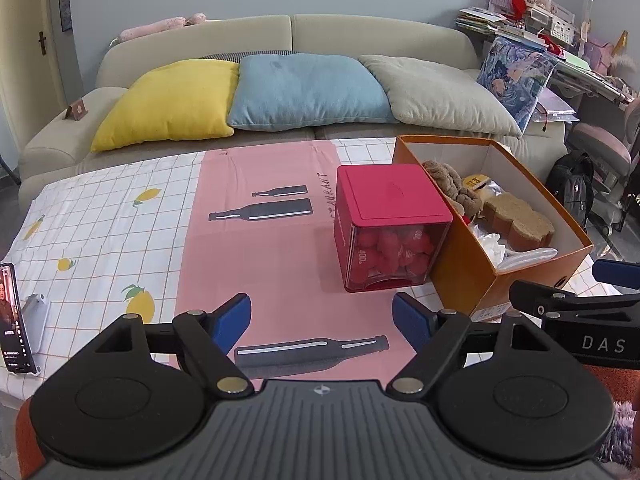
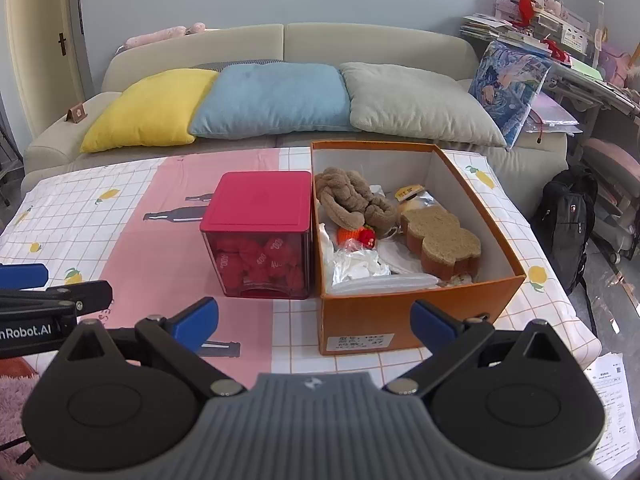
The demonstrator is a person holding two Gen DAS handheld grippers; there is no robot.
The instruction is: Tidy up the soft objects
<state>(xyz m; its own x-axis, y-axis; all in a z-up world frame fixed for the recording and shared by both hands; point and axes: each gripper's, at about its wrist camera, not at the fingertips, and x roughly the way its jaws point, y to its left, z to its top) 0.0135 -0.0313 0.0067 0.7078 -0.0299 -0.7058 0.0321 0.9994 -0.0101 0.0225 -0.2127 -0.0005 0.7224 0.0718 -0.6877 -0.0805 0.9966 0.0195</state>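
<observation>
An orange cardboard box [image 2: 368,320] stands on the table and holds soft things: a brown plush toy [image 2: 352,200], a tan bread-shaped sponge [image 2: 440,240], a small orange-and-red toy [image 2: 358,235] and crumpled plastic bags [image 2: 356,266]. The box also shows in the left wrist view [image 1: 460,276]. My right gripper [image 2: 316,320] is open and empty, in front of the box. My left gripper [image 1: 322,322] is open and empty, over the pink cloth in front of the red box [image 1: 384,224].
A red-lidded clear box [image 2: 260,236] of red balls touches the orange box's left side. A phone on a stand [image 1: 14,320] is at the table's left edge. A sofa with yellow [image 1: 172,100], blue and beige cushions stands behind the table.
</observation>
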